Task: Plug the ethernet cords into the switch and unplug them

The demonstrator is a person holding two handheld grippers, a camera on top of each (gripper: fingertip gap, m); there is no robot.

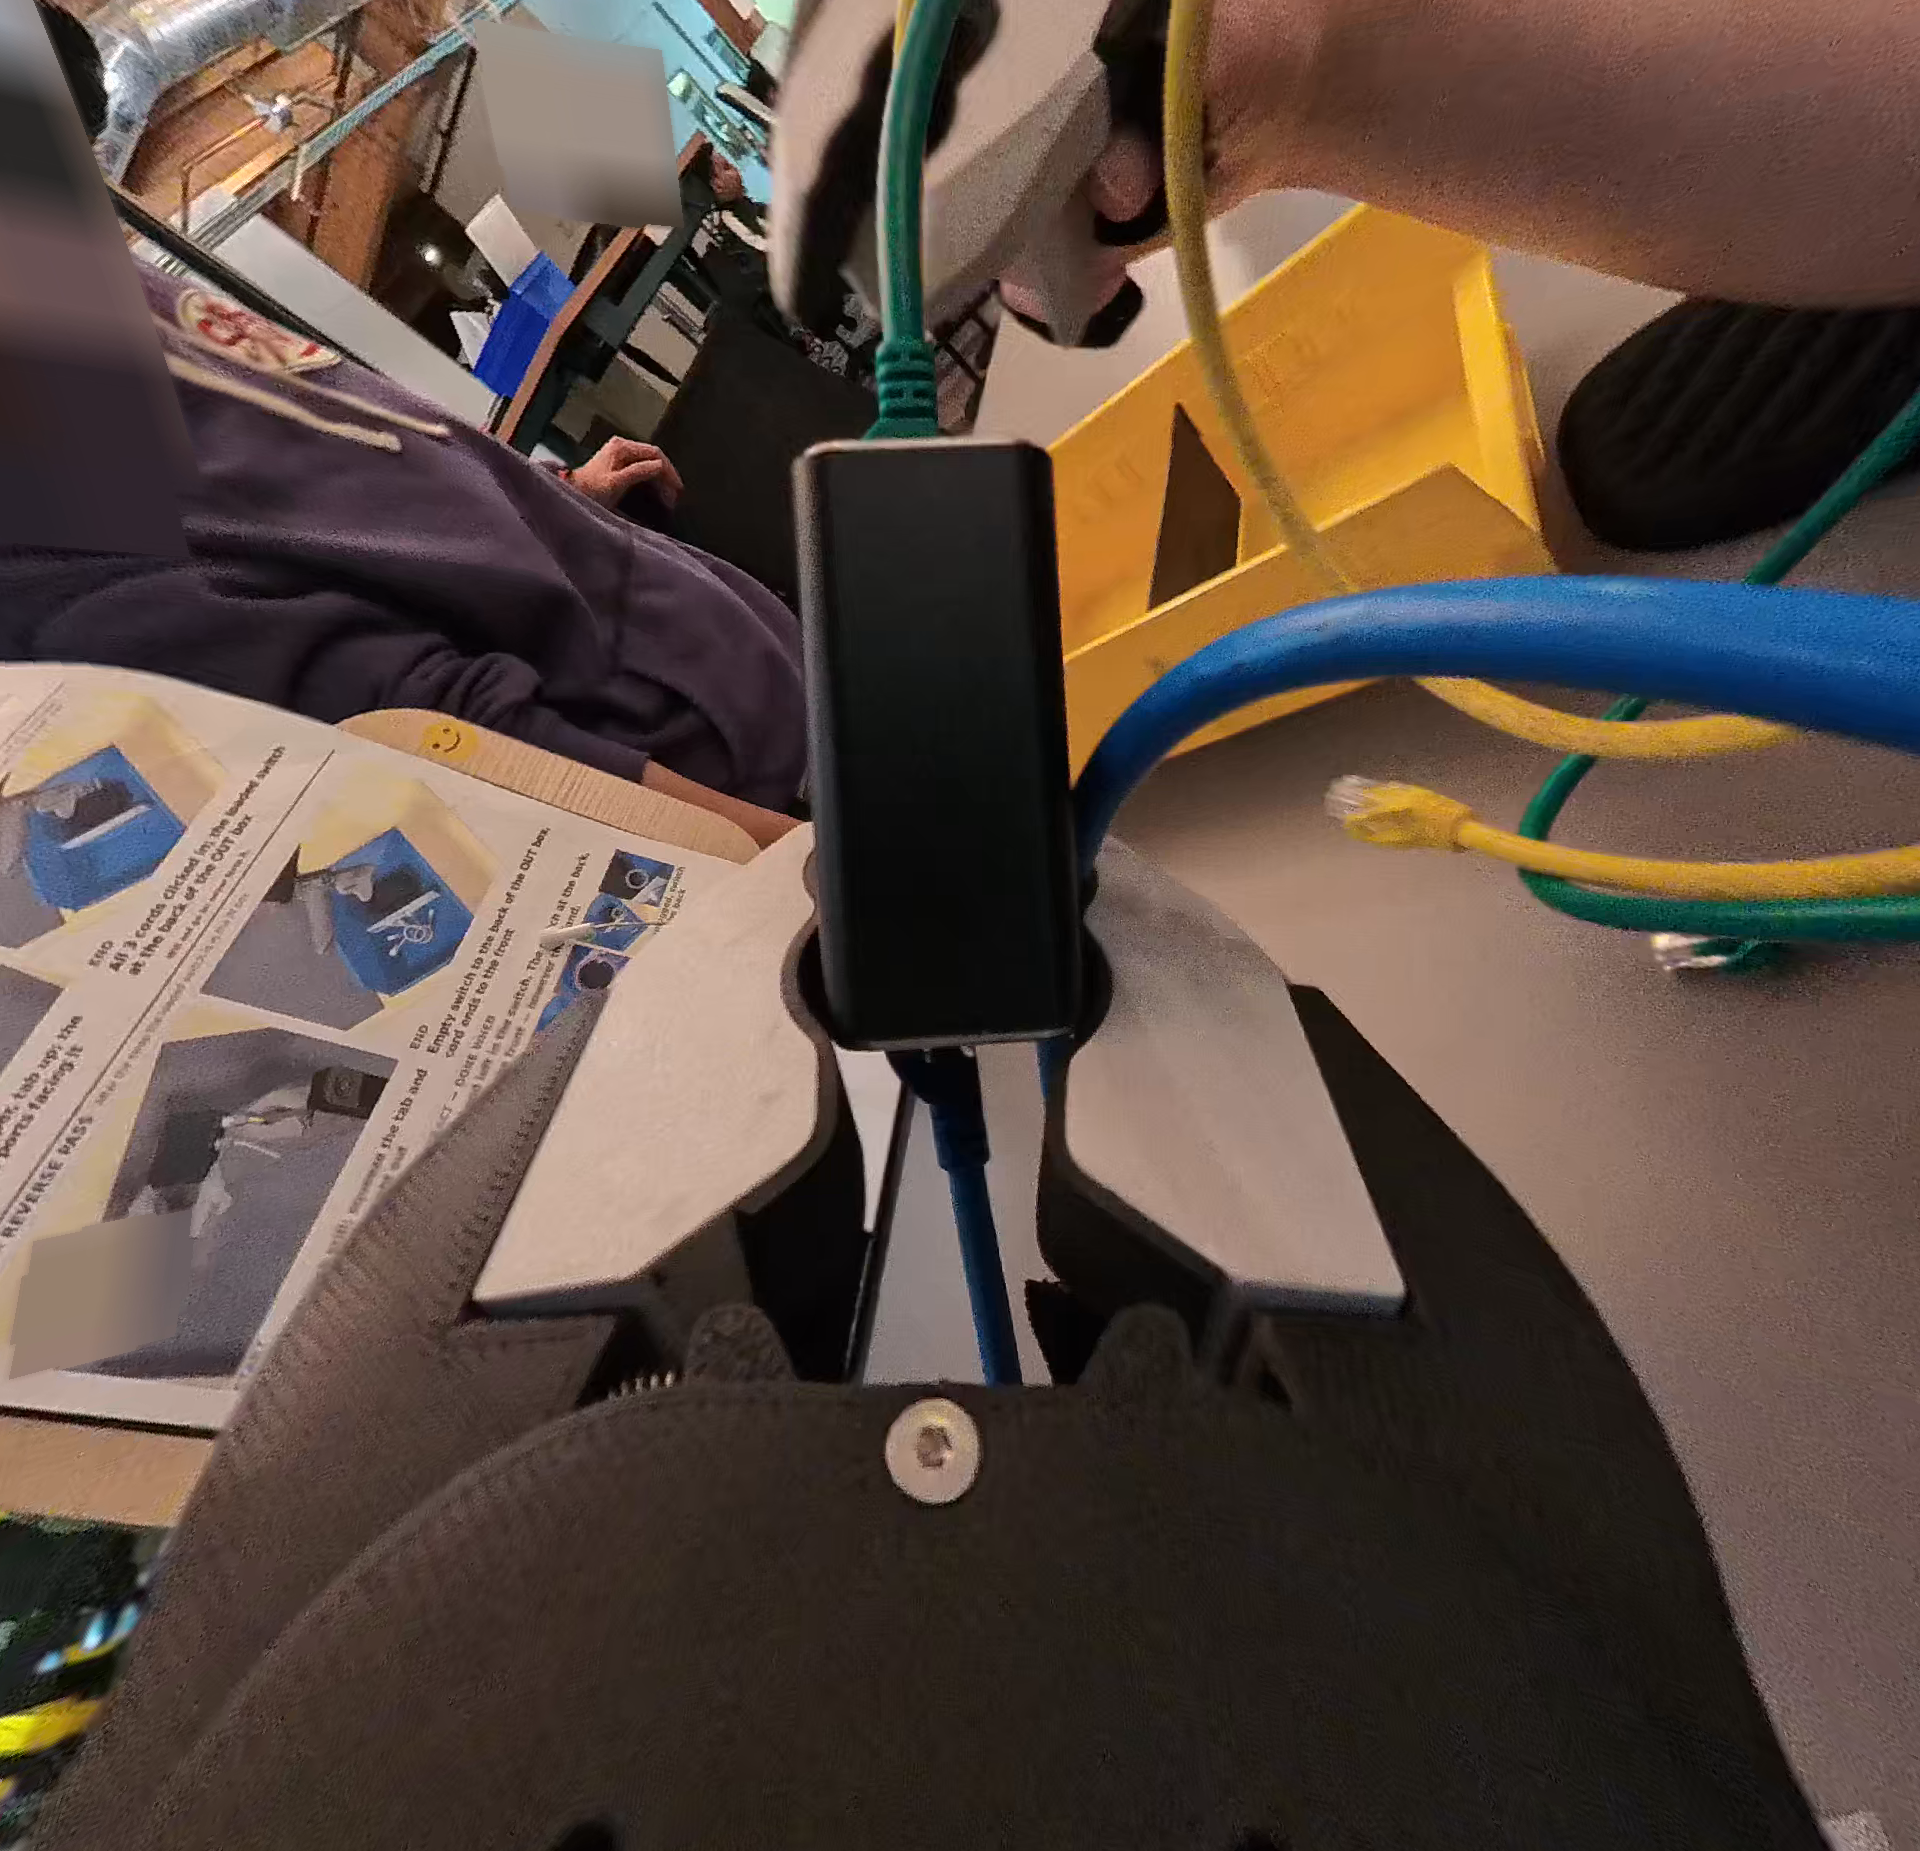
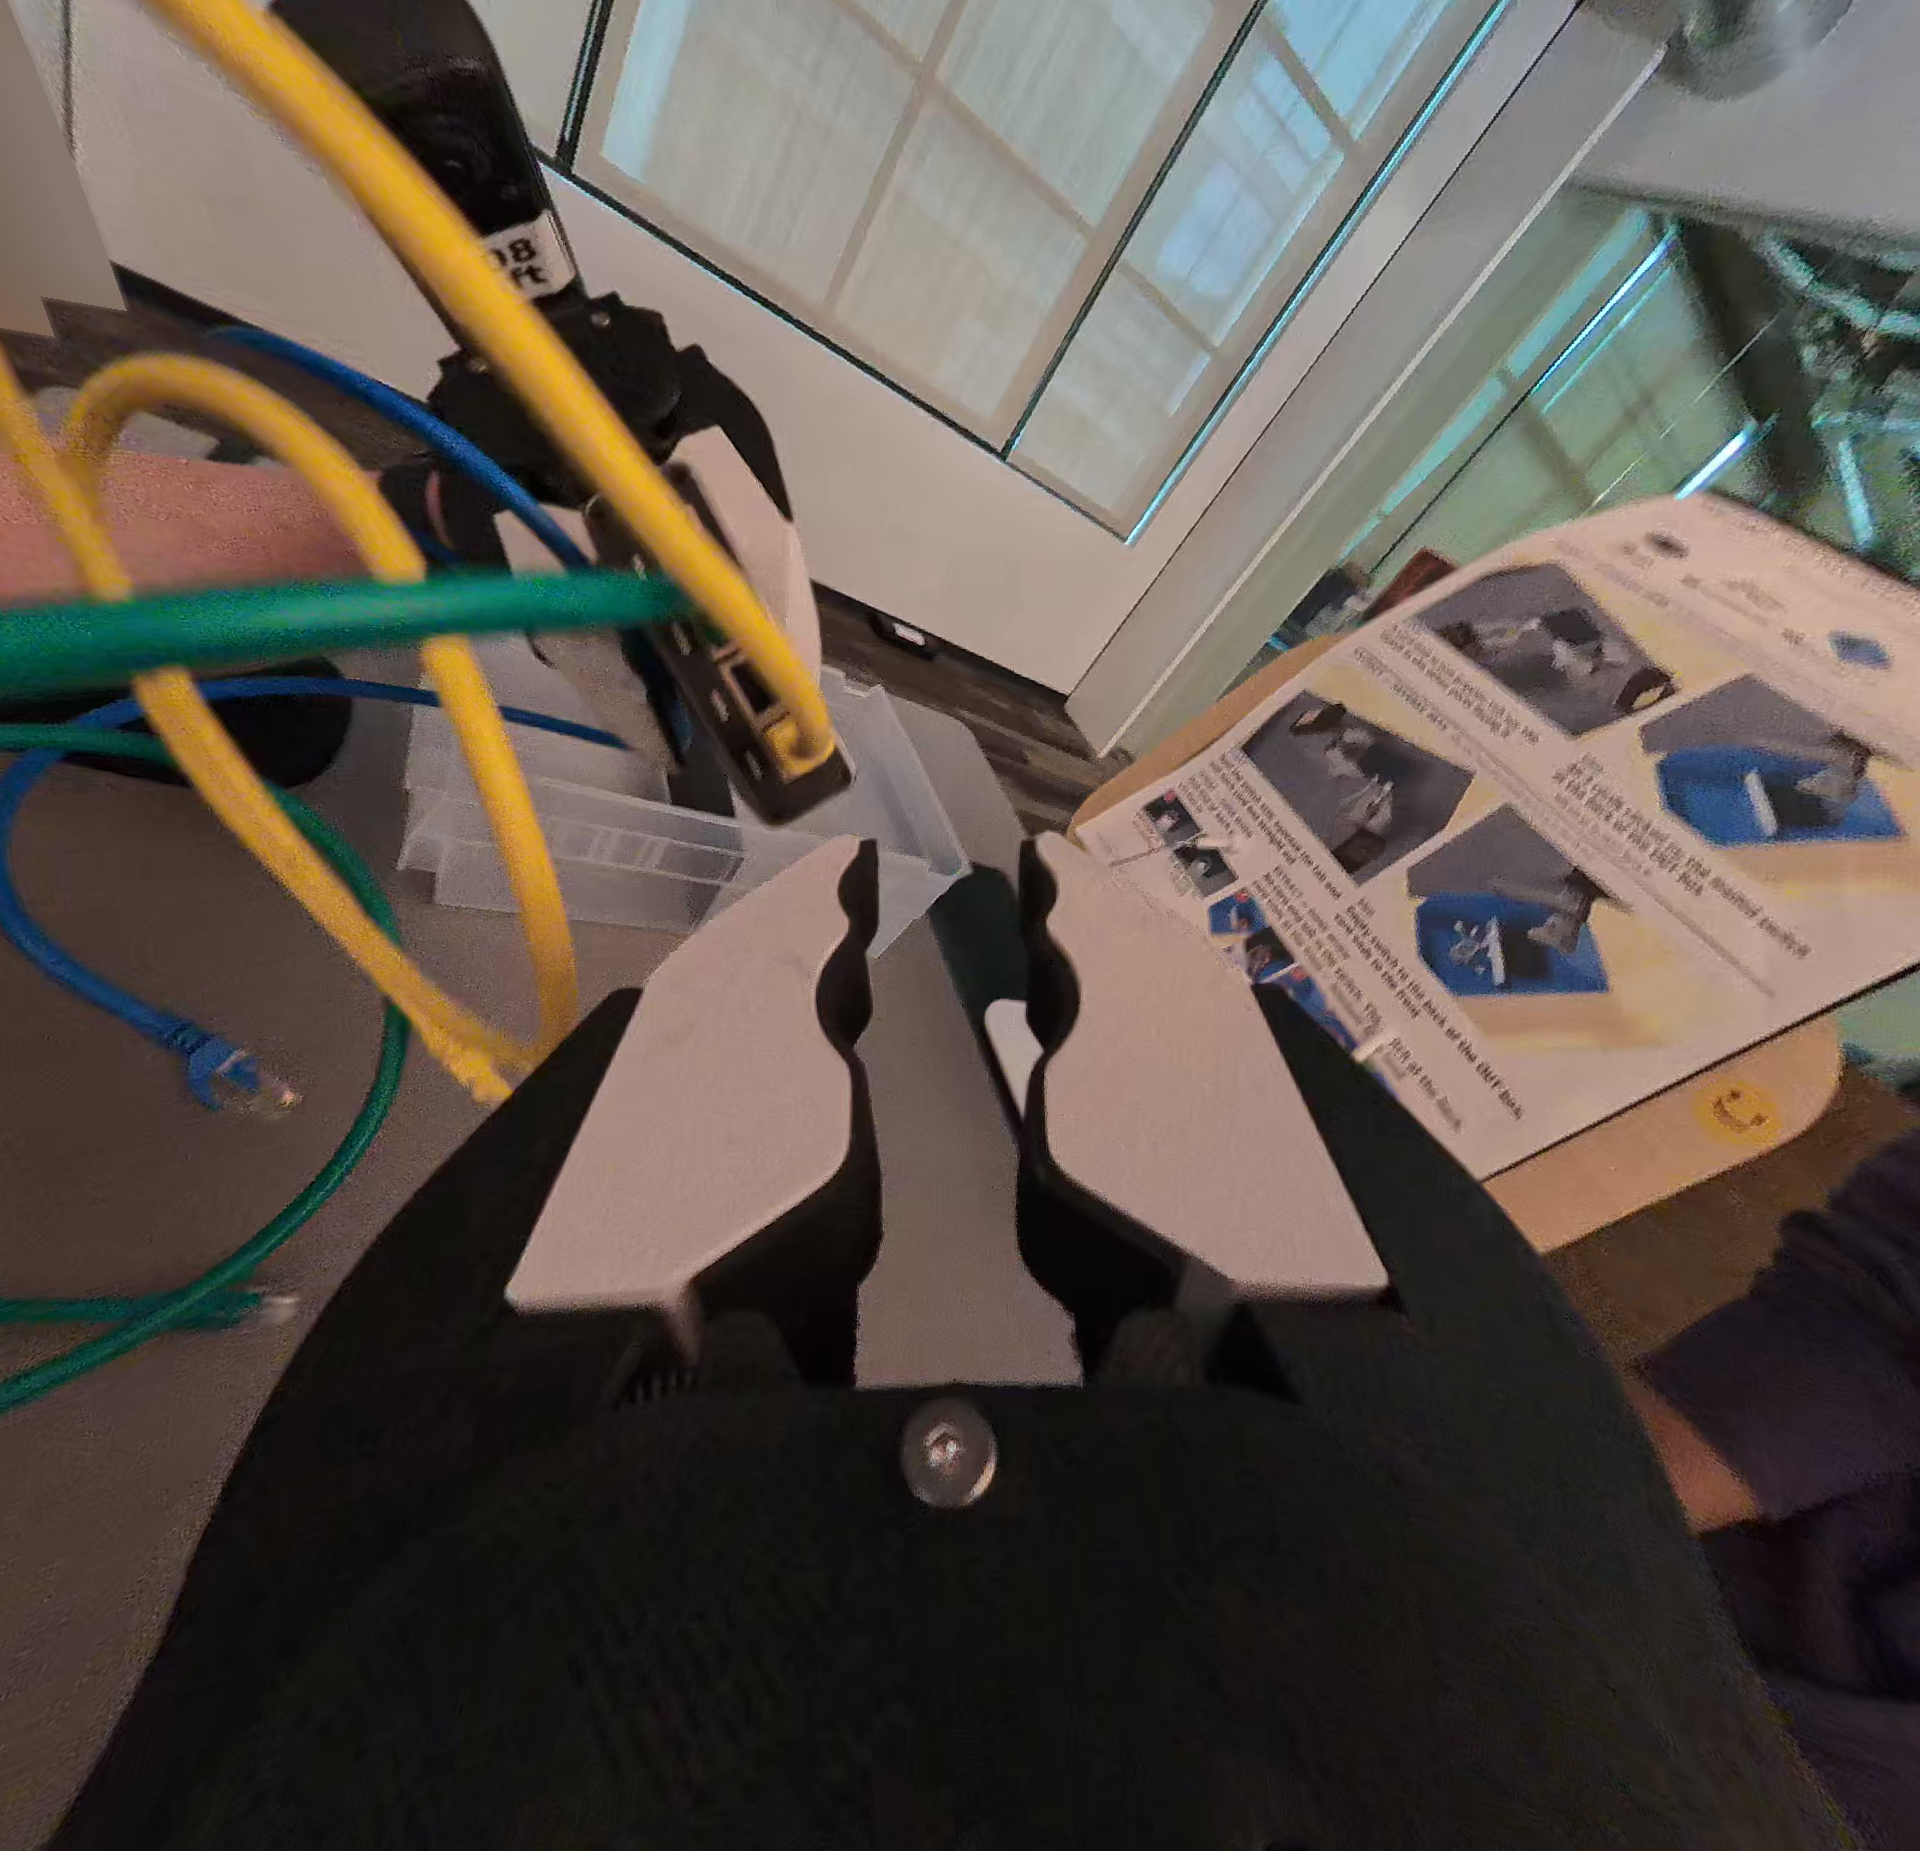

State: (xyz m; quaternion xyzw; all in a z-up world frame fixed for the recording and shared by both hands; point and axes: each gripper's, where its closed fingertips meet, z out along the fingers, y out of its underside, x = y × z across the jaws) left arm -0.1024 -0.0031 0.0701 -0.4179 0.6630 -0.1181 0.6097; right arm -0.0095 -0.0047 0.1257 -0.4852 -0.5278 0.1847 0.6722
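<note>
My left gripper (image 1: 945, 928) is shut on the black switch (image 1: 935, 721) and holds it upright above the table. A green cord (image 1: 902, 191) is plugged into its far end. A blue cord (image 1: 1455, 638) runs in near my fingers. In the right wrist view the switch (image 2: 727, 679) shows a yellow cord's plug (image 2: 795, 752) seated in its end port. My right gripper (image 2: 943, 866) is open and empty, a short way in front of the switch. Loose ends lie on the table: yellow (image 1: 1392, 814), green (image 1: 1704, 954) and blue (image 2: 223, 1058).
A yellow bin (image 1: 1351, 430) lies behind the switch. A printed instruction sheet (image 1: 260, 918) on a board stands to one side; it also shows in the right wrist view (image 2: 1558, 814). A clear plastic tray (image 2: 644, 845) sits under the switch. A person in a purple top (image 1: 416, 575) is close by. Some 12 cm of space lies between my two pairs of fingers.
</note>
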